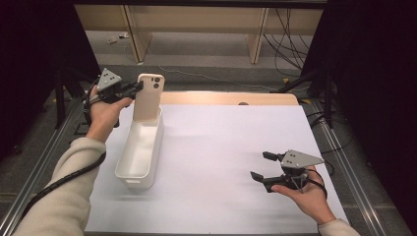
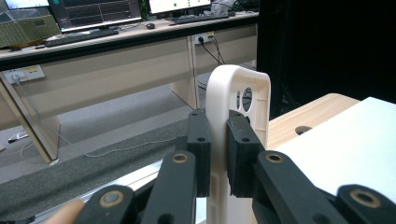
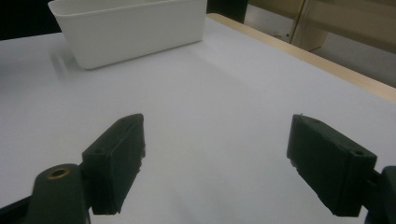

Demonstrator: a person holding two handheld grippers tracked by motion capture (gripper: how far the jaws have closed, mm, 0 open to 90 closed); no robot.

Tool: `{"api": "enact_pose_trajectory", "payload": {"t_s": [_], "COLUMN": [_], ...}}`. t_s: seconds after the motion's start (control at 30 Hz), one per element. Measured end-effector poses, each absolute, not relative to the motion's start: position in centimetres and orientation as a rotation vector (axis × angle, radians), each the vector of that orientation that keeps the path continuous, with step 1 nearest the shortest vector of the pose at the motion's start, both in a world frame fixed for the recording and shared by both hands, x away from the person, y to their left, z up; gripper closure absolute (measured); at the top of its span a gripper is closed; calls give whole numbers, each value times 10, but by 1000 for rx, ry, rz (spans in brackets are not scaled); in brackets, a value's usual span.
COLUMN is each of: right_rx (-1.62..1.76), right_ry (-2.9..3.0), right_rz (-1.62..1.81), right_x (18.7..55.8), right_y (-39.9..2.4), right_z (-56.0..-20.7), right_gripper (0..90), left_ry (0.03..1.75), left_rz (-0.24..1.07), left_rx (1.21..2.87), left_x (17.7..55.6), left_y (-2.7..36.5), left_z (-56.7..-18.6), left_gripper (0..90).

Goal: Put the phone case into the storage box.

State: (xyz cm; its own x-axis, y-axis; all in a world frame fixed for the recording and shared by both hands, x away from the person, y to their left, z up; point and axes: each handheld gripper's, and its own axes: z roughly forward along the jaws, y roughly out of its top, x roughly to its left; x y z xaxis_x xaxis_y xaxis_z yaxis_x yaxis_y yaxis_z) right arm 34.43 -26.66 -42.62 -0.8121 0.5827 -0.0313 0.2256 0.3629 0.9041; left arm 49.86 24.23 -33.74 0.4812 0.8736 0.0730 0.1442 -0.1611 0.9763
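Note:
A cream phone case stands upright over the far end of a long white bin, its camera cut-out at the top. My left gripper is shut on the case's left edge. In the left gripper view the case rises between the two black pads, which press on both sides of it. My right gripper hovers open above the white sheet at the front right, nothing between its jaws. The right gripper view has the bin far off beyond the open fingers.
A white sheet covers the table, with a strip of wooden edge at the far side. Dark frame rails run along both sides of the table. Desks, cables and monitors lie beyond the far edge.

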Motion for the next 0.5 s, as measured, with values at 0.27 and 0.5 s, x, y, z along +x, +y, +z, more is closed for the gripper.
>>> {"api": "enact_pose_trajectory", "payload": {"t_s": [0.27, 0.5], "right_rx": [709, 709], "right_ry": [2288, 2289], "right_rz": [1432, 1432], "right_x": [344, 344], "right_y": [-266, -266], "right_z": [-426, -426], "right_gripper": [206, 206], "left_ry": [901, 899], "left_rz": [825, 829], "left_rx": [1617, 1621], "left_x": [500, 501], "left_y": [242, 240], "left_z": [-339, -339], "left_gripper": [813, 812]}}
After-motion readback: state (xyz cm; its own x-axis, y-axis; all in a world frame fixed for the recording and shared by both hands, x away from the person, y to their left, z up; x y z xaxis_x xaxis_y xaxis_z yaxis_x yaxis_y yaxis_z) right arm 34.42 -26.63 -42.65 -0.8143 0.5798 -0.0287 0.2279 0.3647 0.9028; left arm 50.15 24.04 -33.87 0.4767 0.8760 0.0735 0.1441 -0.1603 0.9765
